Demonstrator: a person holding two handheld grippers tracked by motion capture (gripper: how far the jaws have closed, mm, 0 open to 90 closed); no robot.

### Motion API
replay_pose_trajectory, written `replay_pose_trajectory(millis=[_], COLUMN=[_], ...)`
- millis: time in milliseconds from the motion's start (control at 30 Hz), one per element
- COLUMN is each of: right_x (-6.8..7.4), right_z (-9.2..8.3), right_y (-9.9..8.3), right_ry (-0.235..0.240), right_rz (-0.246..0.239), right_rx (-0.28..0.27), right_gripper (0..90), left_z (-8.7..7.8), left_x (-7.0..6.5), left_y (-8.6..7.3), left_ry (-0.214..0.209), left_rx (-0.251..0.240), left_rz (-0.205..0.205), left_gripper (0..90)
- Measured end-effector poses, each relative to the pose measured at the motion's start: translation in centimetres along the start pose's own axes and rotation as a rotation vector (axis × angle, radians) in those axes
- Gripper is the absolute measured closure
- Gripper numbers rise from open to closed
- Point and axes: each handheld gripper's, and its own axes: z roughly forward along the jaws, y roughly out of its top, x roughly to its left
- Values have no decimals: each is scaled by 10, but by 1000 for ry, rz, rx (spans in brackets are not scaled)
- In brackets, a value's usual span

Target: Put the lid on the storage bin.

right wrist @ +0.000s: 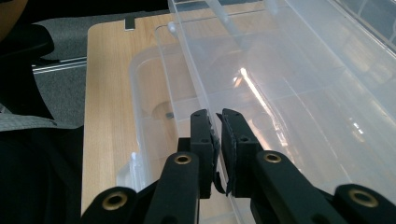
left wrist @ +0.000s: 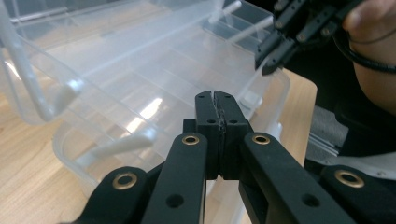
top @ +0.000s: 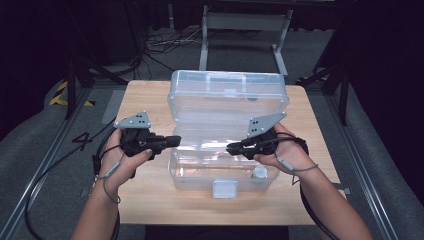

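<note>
Left gripper (top: 172, 140): fingers (left wrist: 208, 122) pressed together, empty, tips at the left edge of the box (top: 200, 182). Clear plastic box sits mid-table (top: 145, 200), lid (top: 227, 95) raised toward the far side, white latch (top: 224, 189) on the near wall. Right gripper (top: 232, 147): fingers (right wrist: 233, 135) nearly together, a thin gap at the tips, over the box's right side; cannot tell whether they pinch the clear inner tray (right wrist: 299, 93).

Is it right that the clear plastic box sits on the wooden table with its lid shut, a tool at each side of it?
Not quite. The clear plastic box does sit on the wooden table, with the left tool and right tool at its sides, but its lid is open, swung up and back. The high view shows this.
</note>
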Motion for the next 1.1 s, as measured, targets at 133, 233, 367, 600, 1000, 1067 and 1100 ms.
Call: replay_pose_trajectory(millis=[133,233,367,600,1000,1067,1100], right_x=[1,1,2,5,18,18,18], right_z=[0,0,0,1,4,4,4], right_y=[-1,-1,-2,-4,-13,-13,-13], right_ry=[0,2,1,2,-16,-16,-16], right_rz=[0,3,6,5,-12,-10,-10], right_rx=[0,0,1,11,21,21,21], right_gripper=[837,837,836,835,836,833,833], left_z=[1,1,1,3,1,1,1], left_x=[3,5,7,9,13,13,13], left_y=[4,5,5,7,9,9,9], left_ry=[21,46,63,104,176,170,170], left_rx=[-21,-31,-47,-73,-114,-109,-109], left_rz=[-10,-19,-34,-43,-73,-75,-75], left_gripper=[899,899,898,900,900,900,900])
